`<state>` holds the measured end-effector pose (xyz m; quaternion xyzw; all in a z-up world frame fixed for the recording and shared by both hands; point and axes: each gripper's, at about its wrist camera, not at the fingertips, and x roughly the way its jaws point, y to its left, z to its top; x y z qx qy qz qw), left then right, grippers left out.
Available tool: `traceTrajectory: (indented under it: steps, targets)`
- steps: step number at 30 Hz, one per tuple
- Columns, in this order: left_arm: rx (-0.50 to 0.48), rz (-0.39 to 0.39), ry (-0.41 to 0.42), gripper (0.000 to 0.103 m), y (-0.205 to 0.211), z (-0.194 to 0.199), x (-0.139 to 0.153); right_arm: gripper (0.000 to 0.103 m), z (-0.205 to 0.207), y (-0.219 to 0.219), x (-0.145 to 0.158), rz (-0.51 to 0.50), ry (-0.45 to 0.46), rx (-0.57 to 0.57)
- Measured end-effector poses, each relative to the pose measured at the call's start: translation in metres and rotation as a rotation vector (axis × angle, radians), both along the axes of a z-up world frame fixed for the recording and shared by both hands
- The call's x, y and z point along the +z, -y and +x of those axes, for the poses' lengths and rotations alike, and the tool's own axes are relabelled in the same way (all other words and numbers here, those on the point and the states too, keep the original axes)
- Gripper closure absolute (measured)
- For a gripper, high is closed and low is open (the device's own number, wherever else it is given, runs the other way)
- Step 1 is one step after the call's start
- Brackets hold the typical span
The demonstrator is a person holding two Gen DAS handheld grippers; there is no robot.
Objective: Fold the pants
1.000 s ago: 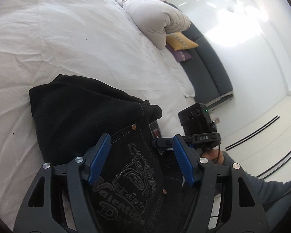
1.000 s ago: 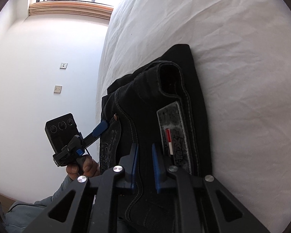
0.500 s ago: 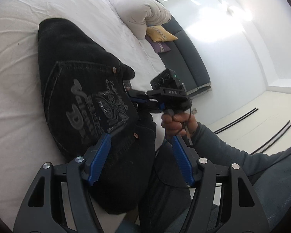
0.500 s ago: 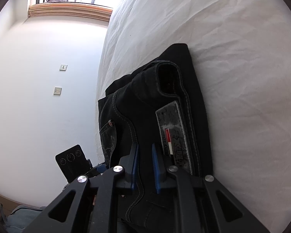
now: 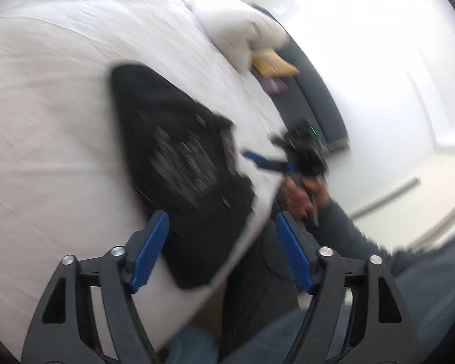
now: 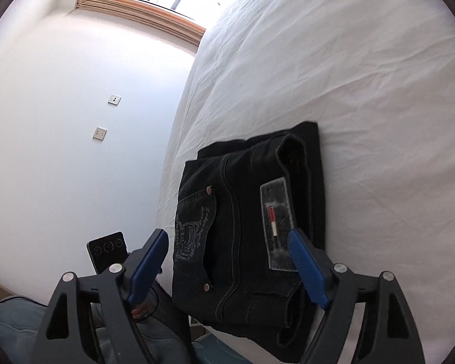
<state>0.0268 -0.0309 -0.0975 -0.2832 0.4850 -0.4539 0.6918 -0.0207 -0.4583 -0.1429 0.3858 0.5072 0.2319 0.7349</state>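
Both grippers were off the cloth at this moment, and the folding looked almost finished. The black jeans (image 6: 245, 230) lay as one compact, stacked rectangle on the white bed sheet (image 6: 364, 97), close to the near edge of the bed, with one corner reaching a little over that edge. The back pocket with its light embroidery and the waistband label (image 6: 277, 227) faced up on top of the jeans.

The right gripper (image 6: 230, 270) was above the near end of the jeans; its jaws were opening wide, and its blue pads did not press the denim, so it held nothing. The left gripper (image 5: 224, 251) was beside the jeans, at the side away from the white pillow (image 5: 236, 36). Its jaws were also opening and nothing was between them; the left wrist view was blurred, so fine details of the cloth there were not clear.

In my judgement, what was left was small: perhaps pushing the jeans fully onto the sheet or flattening the top layer, then taking both hands away.
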Motion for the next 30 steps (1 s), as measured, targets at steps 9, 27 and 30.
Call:
traceTrajectory:
  steps: [9,27,30]
  targets:
    - [0.114,0.255,-0.08,0.026,0.031,0.042,-0.03,0.022,0.012,0.0,-0.041,-0.103,-0.135,-0.003]
    - [0.078,0.494,0.032,0.081,0.123,0.039,-0.016,0.079,0.015,-0.07,-0.014,-0.406,-0.068,0.101]
    - [0.081,0.497,0.051,0.084,0.12,0.038,-0.007,0.083,0.015,-0.091,0.007,-0.494,-0.029,0.11]
